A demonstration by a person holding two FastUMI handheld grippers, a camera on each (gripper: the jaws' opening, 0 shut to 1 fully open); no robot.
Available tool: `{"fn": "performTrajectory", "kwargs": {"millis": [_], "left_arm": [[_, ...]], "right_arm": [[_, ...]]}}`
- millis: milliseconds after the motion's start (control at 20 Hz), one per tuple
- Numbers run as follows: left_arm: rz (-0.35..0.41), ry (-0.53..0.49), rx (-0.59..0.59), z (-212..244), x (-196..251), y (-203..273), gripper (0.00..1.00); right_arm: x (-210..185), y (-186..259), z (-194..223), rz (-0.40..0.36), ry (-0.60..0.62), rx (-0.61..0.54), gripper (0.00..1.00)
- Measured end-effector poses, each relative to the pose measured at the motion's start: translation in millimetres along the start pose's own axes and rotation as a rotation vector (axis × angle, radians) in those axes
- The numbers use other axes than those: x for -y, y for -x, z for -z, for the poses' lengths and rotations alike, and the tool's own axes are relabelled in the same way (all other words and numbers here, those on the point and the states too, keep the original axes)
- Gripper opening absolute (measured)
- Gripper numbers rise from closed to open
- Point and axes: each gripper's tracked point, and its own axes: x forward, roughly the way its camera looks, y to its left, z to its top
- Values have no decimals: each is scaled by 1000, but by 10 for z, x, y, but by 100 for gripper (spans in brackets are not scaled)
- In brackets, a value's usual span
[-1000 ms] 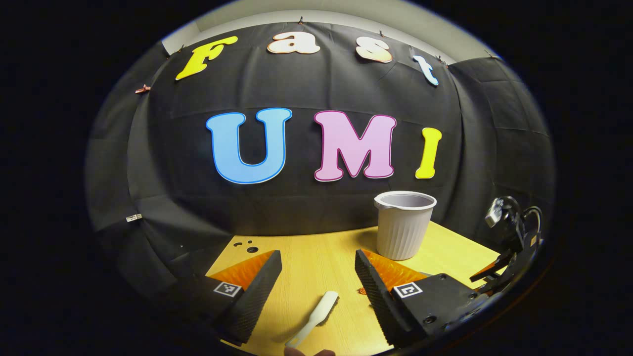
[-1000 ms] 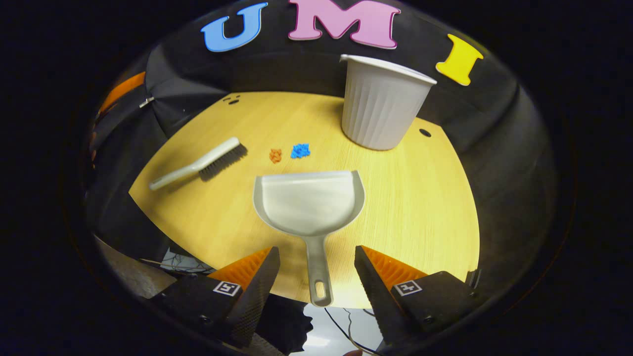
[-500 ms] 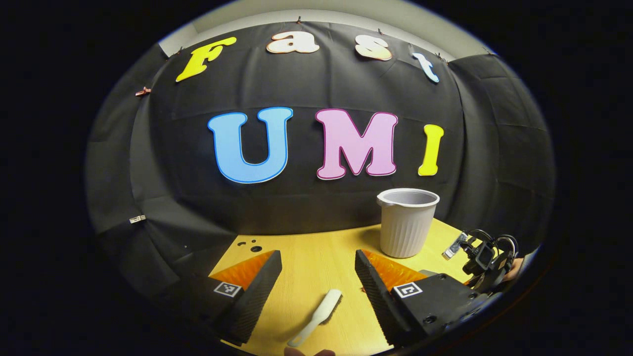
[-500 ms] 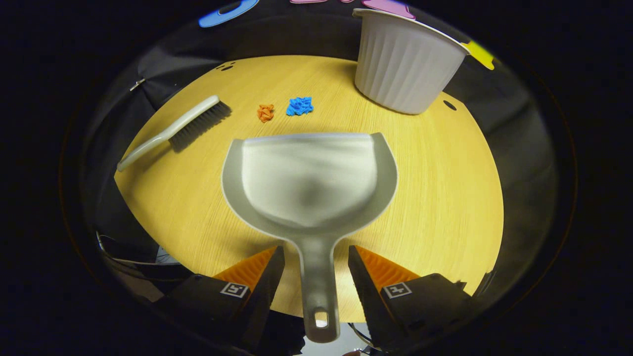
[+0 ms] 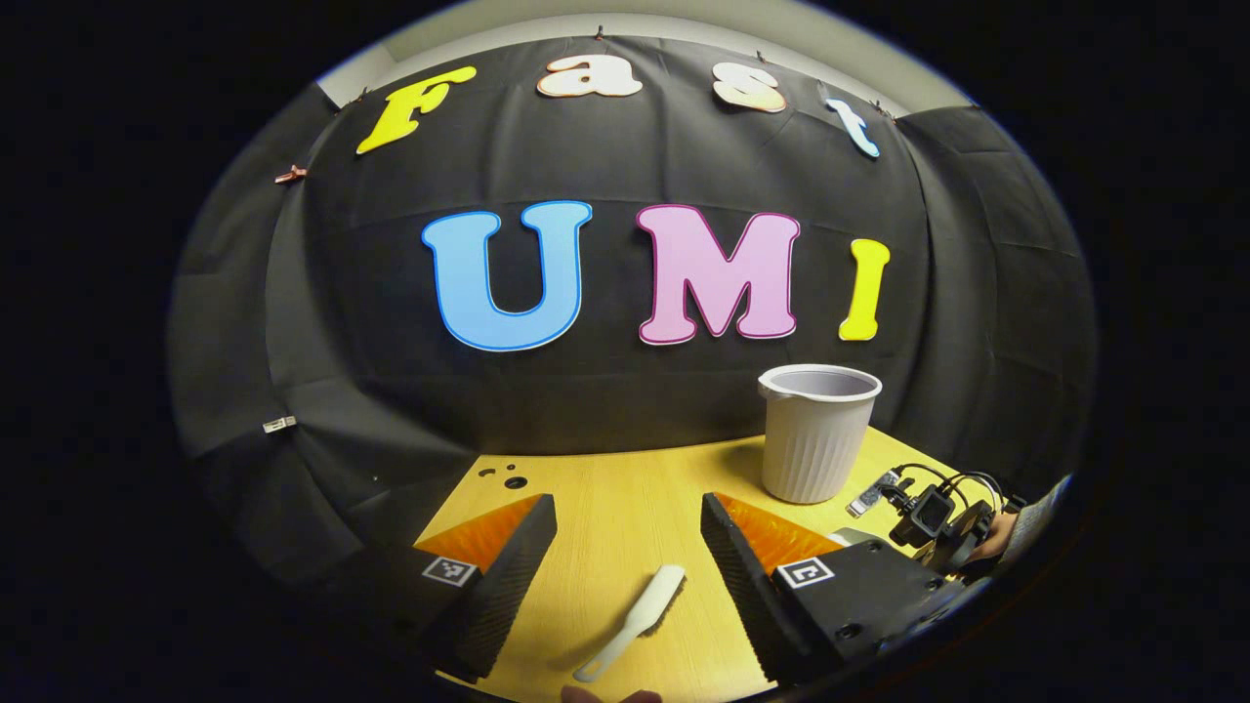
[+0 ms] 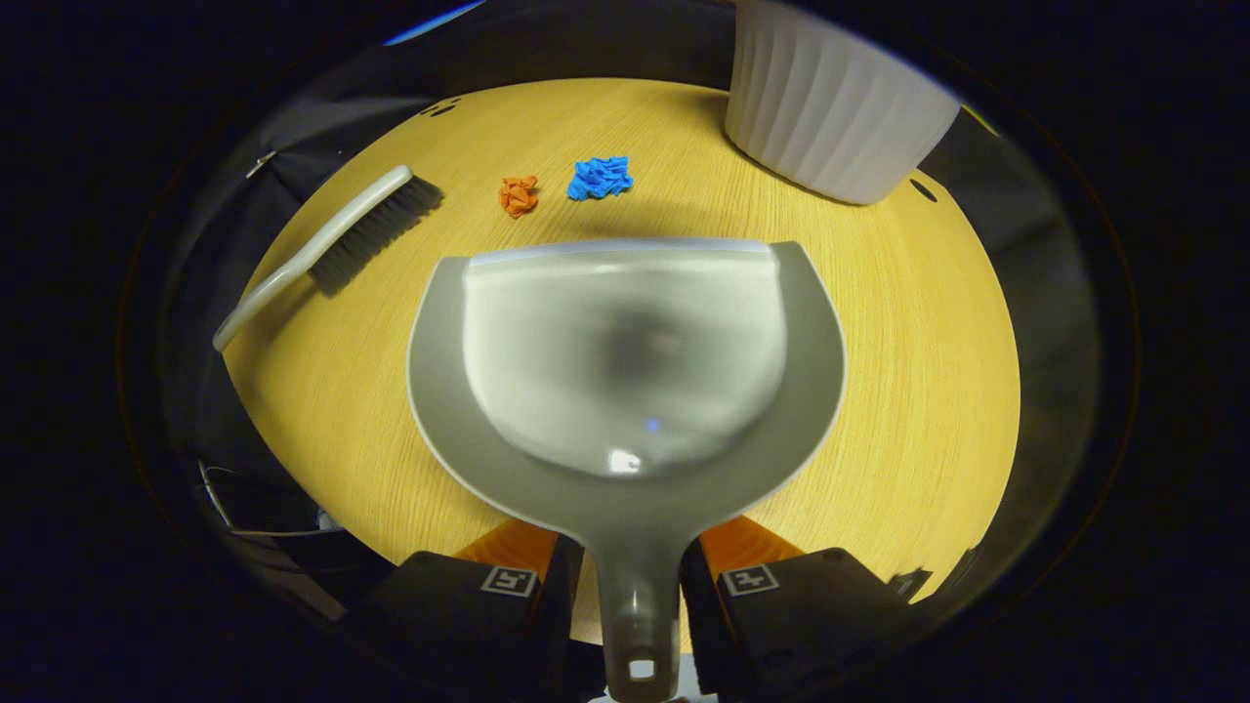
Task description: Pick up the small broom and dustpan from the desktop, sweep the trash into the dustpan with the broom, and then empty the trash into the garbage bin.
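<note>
Dustpan (image 6: 625, 371) handle apparently clamped by right claw (image 6: 630, 596) | left claw (image 5: 628, 576) wide, hovering

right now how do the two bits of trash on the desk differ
The orange scrap is smaller; the blue scrap is larger and more spread out. The orange scrap lies nearer the broom, the blue scrap nearer the bin. Both are crumpled, loose on the desk, just beyond the dustpan.

Black housings on left tool (image 5: 628, 547) and right tool (image 6: 630, 586), square coded marker on each finger mount, looping black cables, grey sleeve (image 5: 1040, 508) behind.
</note>
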Motion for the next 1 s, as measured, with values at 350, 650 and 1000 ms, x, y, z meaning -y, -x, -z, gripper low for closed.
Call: {"fn": "performTrajectory", "kwargs": {"millis": [350, 650, 1000], "left_arm": [[-22, -6, -43, 159, -33, -96, 96], [-3, -42, -104, 389, -46, -229, 96], [141, -96, -339, 1073, 17, -429, 97]], "right_arm": [[-10, 13, -63, -1, -36, 38, 43], [-39, 115, -44, -28, 63, 94, 37], [159, 472, -55, -34, 105, 154, 37]]}}
